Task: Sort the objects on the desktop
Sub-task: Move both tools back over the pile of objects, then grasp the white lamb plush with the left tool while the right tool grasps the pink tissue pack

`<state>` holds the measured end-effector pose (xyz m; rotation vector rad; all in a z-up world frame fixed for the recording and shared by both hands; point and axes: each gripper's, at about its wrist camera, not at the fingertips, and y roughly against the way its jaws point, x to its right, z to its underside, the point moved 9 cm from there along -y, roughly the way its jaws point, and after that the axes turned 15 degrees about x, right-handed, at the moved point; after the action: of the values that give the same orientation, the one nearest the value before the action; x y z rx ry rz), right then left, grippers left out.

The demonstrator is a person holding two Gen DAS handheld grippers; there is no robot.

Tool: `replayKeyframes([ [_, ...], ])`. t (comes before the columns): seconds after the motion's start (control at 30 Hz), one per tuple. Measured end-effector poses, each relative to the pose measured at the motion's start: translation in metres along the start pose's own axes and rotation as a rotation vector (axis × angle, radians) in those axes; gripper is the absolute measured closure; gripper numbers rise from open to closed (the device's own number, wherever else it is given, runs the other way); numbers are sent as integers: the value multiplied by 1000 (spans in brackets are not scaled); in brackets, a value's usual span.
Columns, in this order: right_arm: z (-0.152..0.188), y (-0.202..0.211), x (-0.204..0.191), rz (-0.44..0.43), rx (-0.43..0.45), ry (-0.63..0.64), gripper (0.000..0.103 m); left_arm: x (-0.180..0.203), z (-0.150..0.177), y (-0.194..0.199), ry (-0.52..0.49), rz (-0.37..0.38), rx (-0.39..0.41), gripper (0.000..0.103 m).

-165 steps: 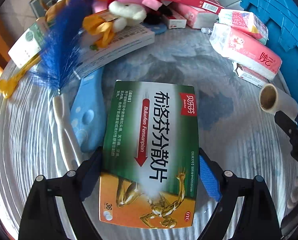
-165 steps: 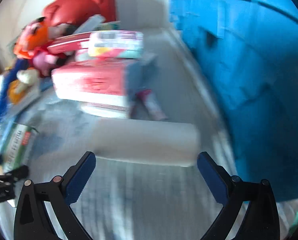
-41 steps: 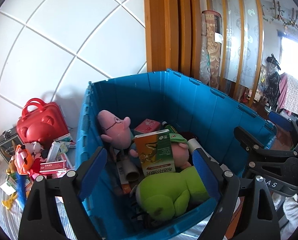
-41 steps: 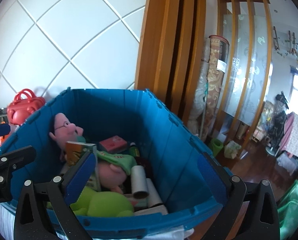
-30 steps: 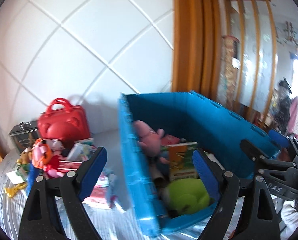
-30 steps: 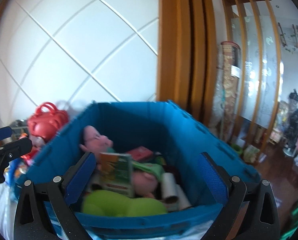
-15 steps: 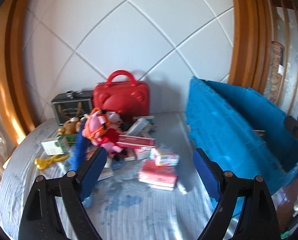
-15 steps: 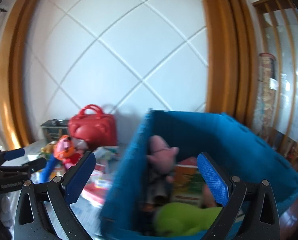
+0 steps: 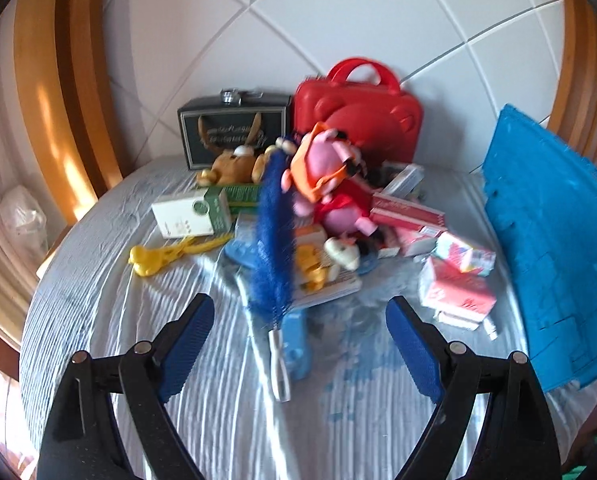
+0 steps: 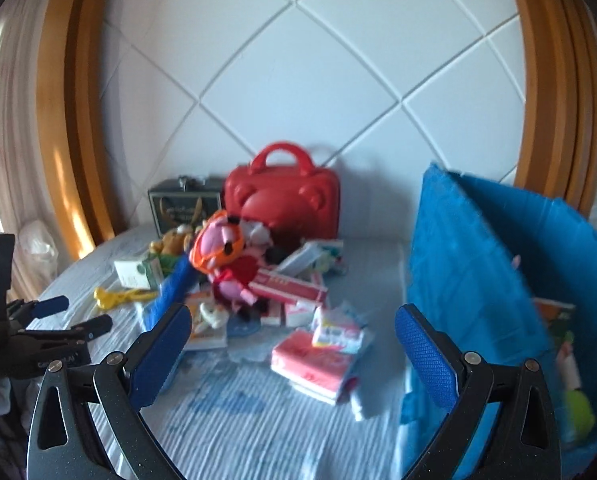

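Observation:
Both grippers hang open and empty above the table. My left gripper (image 9: 296, 346) faces a pile of objects: a blue feather duster (image 9: 273, 240), a pink and orange plush toy (image 9: 326, 176), a red flat box (image 9: 406, 212), pink tissue packs (image 9: 454, 292), yellow scissors (image 9: 166, 254) and a white-green box (image 9: 190, 214). My right gripper (image 10: 292, 344) looks at the same pile from further right, with the tissue packs (image 10: 318, 358) nearest. The blue crate (image 10: 478, 292) stands at the right; a green-orange medicine box (image 10: 554, 316) and a green plush (image 10: 578, 408) show inside it.
A red bear-shaped case (image 9: 358, 112) and a dark box (image 9: 234, 128) stand against the white wall. The crate's side (image 9: 550, 240) is at the right in the left wrist view. The left gripper (image 10: 50, 320) shows at the left edge of the right wrist view.
Both grippers have swung left, away from the crate and toward the pile on the table. The medicine box that the left gripper held lies in the crate.

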<state>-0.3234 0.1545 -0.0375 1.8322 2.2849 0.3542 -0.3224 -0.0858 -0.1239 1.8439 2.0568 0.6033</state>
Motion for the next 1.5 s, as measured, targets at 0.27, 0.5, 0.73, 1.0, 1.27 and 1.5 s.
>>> replayKeyframes([
  [0.27, 68, -61, 8, 61, -208, -62, 0, 0, 23, -69, -35, 68, -114, 18],
  [0.5, 96, -109, 33, 114, -306, -77, 6, 36, 29, -131, -94, 134, -186, 19],
  [0.73, 114, -168, 70, 181, -358, -114, 0, 58, 39, -195, -132, 152, -257, 19],
  [1.0, 141, -214, 96, 213, -406, -138, 0, 67, 59, -247, -171, 124, -333, 33],
  [1.27, 156, -233, 103, 184, -426, -173, 28, 72, 53, -243, -174, 142, -307, 47],
  [1.5, 134, -210, 85, 173, -362, -114, 34, 78, 29, -198, -170, 163, -222, 50],
])
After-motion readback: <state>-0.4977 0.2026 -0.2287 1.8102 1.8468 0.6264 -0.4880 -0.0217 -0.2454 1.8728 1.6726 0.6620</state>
